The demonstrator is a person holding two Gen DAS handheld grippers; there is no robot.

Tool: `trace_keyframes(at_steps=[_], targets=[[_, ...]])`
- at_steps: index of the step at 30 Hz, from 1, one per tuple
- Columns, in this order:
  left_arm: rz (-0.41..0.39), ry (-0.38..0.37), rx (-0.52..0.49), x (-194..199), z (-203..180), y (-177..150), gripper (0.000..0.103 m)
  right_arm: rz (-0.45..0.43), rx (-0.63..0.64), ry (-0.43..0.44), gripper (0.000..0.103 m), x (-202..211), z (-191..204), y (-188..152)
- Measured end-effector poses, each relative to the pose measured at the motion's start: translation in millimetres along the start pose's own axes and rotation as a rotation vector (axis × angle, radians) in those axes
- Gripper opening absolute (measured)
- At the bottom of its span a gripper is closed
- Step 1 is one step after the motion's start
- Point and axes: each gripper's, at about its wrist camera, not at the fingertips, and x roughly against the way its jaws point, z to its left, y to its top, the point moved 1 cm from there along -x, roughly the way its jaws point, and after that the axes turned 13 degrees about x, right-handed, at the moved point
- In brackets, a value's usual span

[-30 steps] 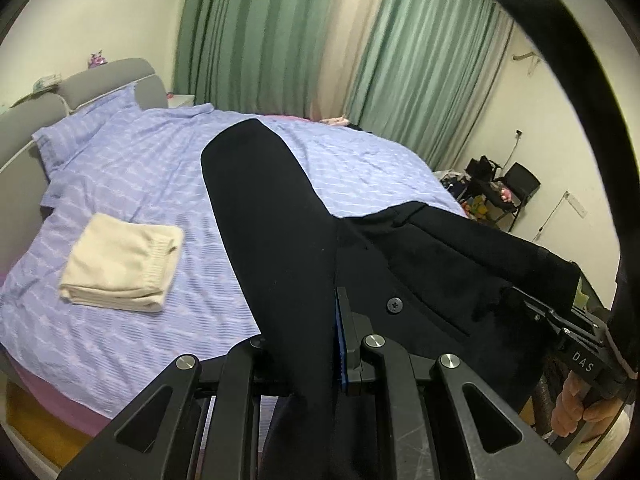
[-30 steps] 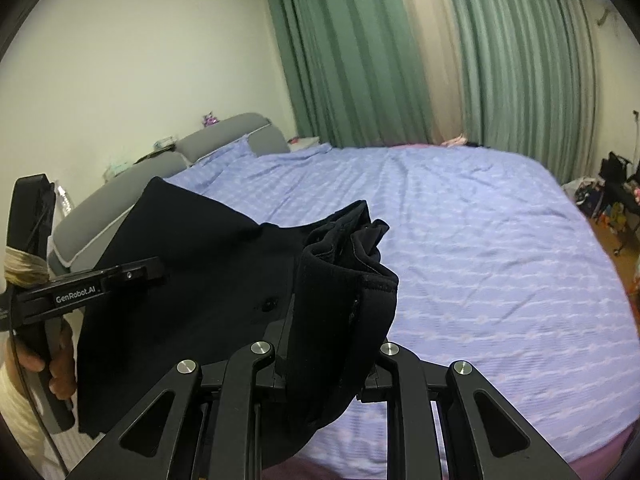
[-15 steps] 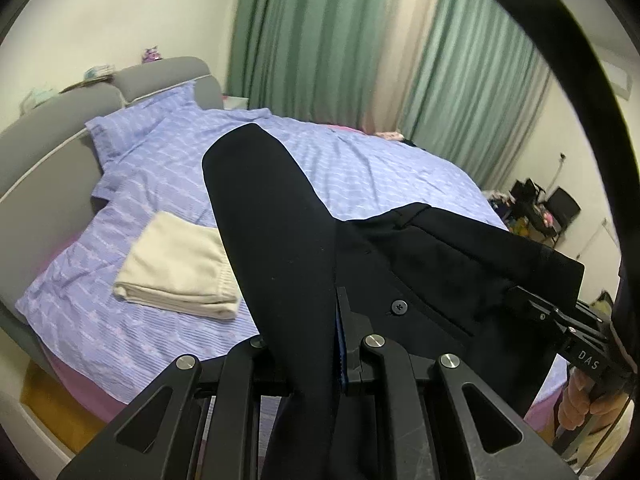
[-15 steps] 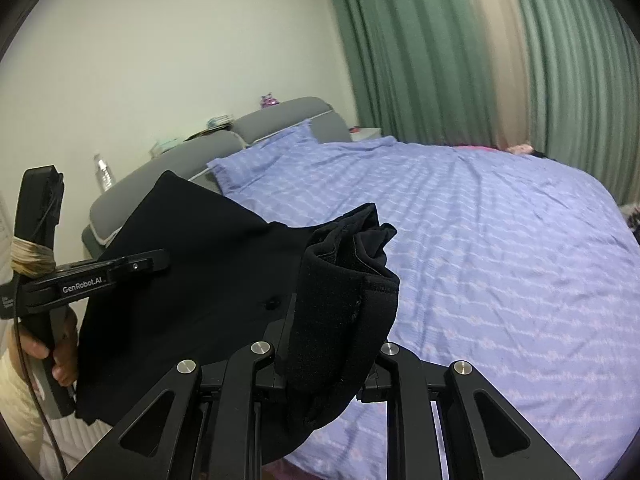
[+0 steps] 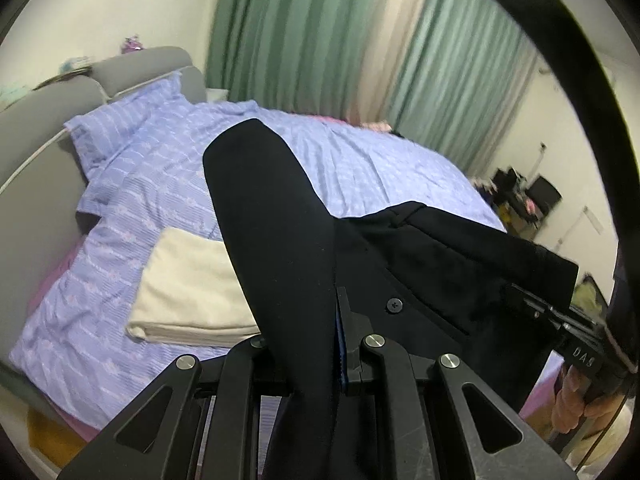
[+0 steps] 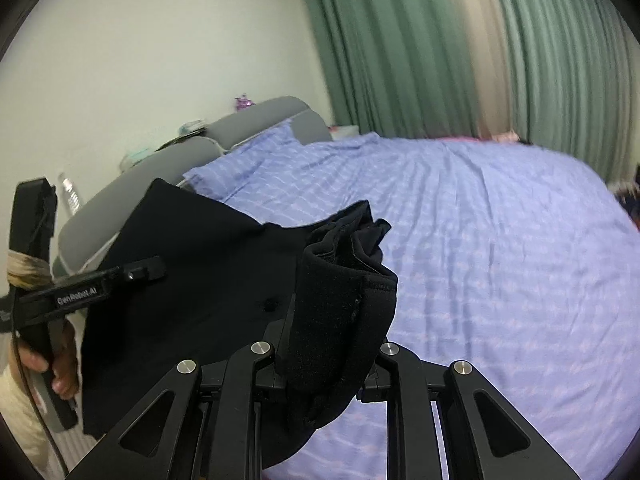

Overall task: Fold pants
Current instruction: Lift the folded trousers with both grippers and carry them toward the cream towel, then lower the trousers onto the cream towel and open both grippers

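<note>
In the left wrist view, a folded cream garment [image 5: 192, 288] of soft, thick fabric lies left of the jaws on the bed [image 5: 380, 168], whose lilac sheet is wrinkled and printed with pale broken stripes. A grey padded headboard [image 5: 36, 128] curves behind it. The left gripper [image 5: 316, 320] is clamped on the black pants [image 5: 276, 240]: a smooth, matte fold of cloth rises from between its jaws in a rounded tongue. Right of the jaws the waistband stretches away, showing a small black button [image 5: 394, 304] and a slit pocket. It ends at the right gripper [image 5: 520, 292], whose body reads "DAS".

In the right wrist view, the left gripper [image 6: 156, 270] sits far left of the jaws, its side marked "GenRobot.AI", a hand [image 6: 60, 364] around its handle. The pants [image 6: 192, 280] hang as a flat dark sheet between both tools. The right gripper [image 6: 328, 344] pinches a thick, bunched roll of stitched waistband. Pleated green curtains [image 6: 400, 40] hang beyond.
</note>
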Motion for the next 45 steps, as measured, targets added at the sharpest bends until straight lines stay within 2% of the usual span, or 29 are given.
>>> trace_keyframes(at_steps=[2, 6, 10, 14, 25, 29, 33, 35, 38, 40, 41, 43, 45], targets=[[0.031, -0.003, -0.03, -8, 24, 8, 0.015, 0.014, -0.008, -0.024, 0.02, -17, 19, 4], [0.112, -0.011, -0.024, -29, 72, 25, 0.015, 0.053, -0.076, -0.049, 0.02, -52, 44, 5], [0.184, -0.009, -0.05, -53, 109, 39, 0.015, 0.123, -0.119, -0.057, 0.02, -95, 67, 2], [0.221, -0.004, -0.077, -86, 143, 57, 0.015, 0.182, -0.112, -0.056, 0.02, -133, 82, 1], [0.221, -0.026, -0.096, -205, 203, 140, 0.015, 0.225, -0.111, -0.127, 0.02, -263, 65, 36], [0.269, 0.01, -0.105, -263, 222, 154, 0.016, 0.299, -0.136, -0.146, 0.02, -314, 55, 34], [0.361, 0.084, -0.083, -319, 249, 144, 0.016, 0.392, -0.139, -0.153, 0.02, -354, 55, 10], [0.392, 0.122, -0.081, -335, 262, 135, 0.017, 0.432, -0.123, -0.152, 0.02, -363, 62, -5], [0.417, 0.129, -0.052, -340, 273, 121, 0.02, 0.475, -0.107, -0.143, 0.02, -368, 73, -25], [0.416, 0.141, -0.076, -337, 273, 112, 0.026, 0.505, -0.109, -0.146, 0.021, -370, 76, -36], [0.414, 0.157, -0.092, -336, 273, 108, 0.028, 0.523, -0.13, -0.144, 0.024, -370, 74, -41], [0.408, 0.191, -0.102, -333, 271, 103, 0.04, 0.556, -0.187, -0.132, 0.031, -371, 67, -55], [0.393, 0.24, -0.128, -330, 267, 101, 0.051, 0.585, -0.212, -0.148, 0.045, -367, 62, -64]])
